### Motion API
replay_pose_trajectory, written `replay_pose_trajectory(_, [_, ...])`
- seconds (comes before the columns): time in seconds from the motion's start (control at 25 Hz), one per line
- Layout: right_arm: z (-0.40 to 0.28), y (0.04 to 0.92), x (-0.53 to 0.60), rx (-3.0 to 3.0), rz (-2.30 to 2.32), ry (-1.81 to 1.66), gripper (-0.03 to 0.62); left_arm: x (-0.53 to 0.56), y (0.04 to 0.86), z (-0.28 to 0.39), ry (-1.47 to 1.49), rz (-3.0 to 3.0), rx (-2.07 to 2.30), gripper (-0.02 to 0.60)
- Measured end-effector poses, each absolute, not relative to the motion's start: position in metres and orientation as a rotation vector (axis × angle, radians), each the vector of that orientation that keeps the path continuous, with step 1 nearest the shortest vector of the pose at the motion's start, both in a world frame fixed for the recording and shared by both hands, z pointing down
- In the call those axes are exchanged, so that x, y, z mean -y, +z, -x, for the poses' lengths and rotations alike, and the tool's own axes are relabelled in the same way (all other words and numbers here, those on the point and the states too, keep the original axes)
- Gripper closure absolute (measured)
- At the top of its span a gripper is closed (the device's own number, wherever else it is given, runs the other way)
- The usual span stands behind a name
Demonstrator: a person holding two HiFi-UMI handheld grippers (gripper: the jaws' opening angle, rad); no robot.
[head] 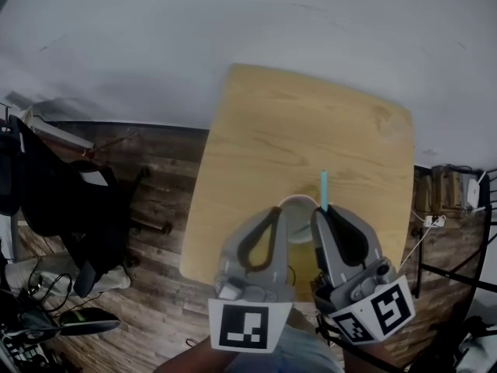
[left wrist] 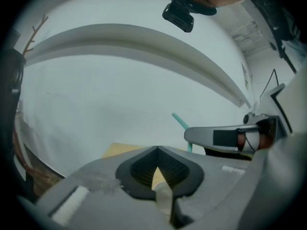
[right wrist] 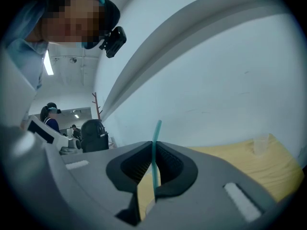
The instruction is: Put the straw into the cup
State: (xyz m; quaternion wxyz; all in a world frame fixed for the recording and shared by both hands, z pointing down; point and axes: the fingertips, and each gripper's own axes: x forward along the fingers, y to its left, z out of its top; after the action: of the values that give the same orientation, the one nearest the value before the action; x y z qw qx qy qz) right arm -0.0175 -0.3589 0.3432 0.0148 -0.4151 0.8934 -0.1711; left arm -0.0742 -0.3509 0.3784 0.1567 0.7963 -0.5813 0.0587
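A pale translucent cup (head: 299, 228) stands near the front edge of the wooden table (head: 311, 130), between my two grippers. My left gripper (head: 273, 212) is shut on the cup's left wall; a strip of the translucent wall (left wrist: 163, 199) shows pinched between its jaws. The right gripper (head: 322, 214) is shut on a teal straw (head: 324, 186), which stands upright at the cup's right rim. In the right gripper view the straw (right wrist: 155, 152) rises straight up between the shut jaws of that gripper (right wrist: 152, 174). From the left gripper view (left wrist: 158, 176) the straw's top (left wrist: 181, 122) pokes up beside the right gripper's finger (left wrist: 220, 137).
A small clear object (right wrist: 261, 145) sits far off on the table, faint at the far right corner (head: 380, 119). A black office chair (head: 74, 200) and cables stand on the wood floor at left, and a metal rack (head: 458, 231) at right. A grey wall lies beyond the table.
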Motion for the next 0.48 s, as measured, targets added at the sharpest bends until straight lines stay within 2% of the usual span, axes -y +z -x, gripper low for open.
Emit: replay_pose_trajectory(0.48, [0.019,0.375,0.37,-2.802,1.337,-0.611,0.559,0.365,0.408,0.074,0.183,-2.237,1.617,0.565])
